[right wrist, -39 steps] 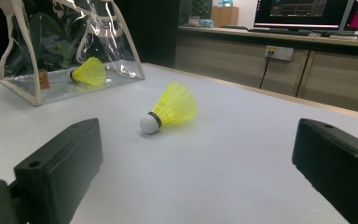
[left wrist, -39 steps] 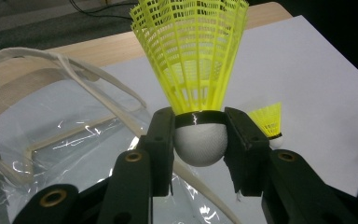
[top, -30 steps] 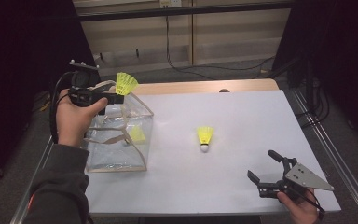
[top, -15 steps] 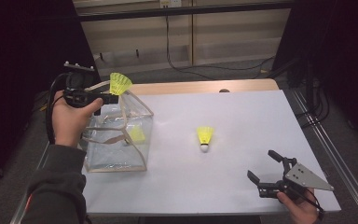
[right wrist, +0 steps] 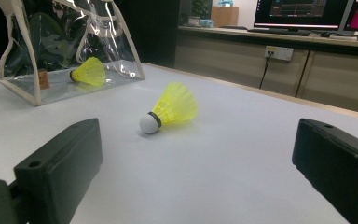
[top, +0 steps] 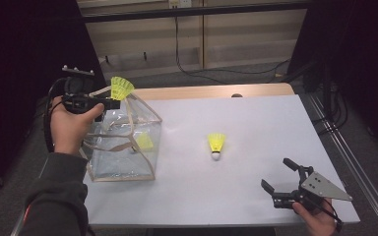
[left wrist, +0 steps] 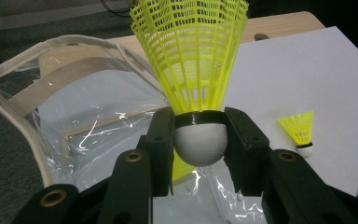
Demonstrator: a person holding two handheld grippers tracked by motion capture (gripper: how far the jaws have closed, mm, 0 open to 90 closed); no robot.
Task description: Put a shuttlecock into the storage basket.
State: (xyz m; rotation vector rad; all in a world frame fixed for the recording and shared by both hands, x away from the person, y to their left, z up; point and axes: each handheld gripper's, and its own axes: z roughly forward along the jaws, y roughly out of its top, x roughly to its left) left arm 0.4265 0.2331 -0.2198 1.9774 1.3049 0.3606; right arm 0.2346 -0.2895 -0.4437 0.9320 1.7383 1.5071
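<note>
Nearest us, the right gripper (top: 281,183) rests low at the table's (top: 256,206) front edge, jaws wide apart and holding nothing, aimed at the loose shuttlecock (top: 216,145) lying on its side mid-table, likely lined up for that pick. Further off, the clear bag (top: 123,142) stands open with one shuttlecock (top: 144,142) inside, hard to make out through the glare on the plastic. At the back, the left gripper (left wrist: 199,140) is clamped on a shuttlecock's white cork (left wrist: 200,144), skirt (top: 121,87) upward, just over the bag's rim, probably poised for a drop. The bag's mouth is partly cut off in the left gripper view.
</note>
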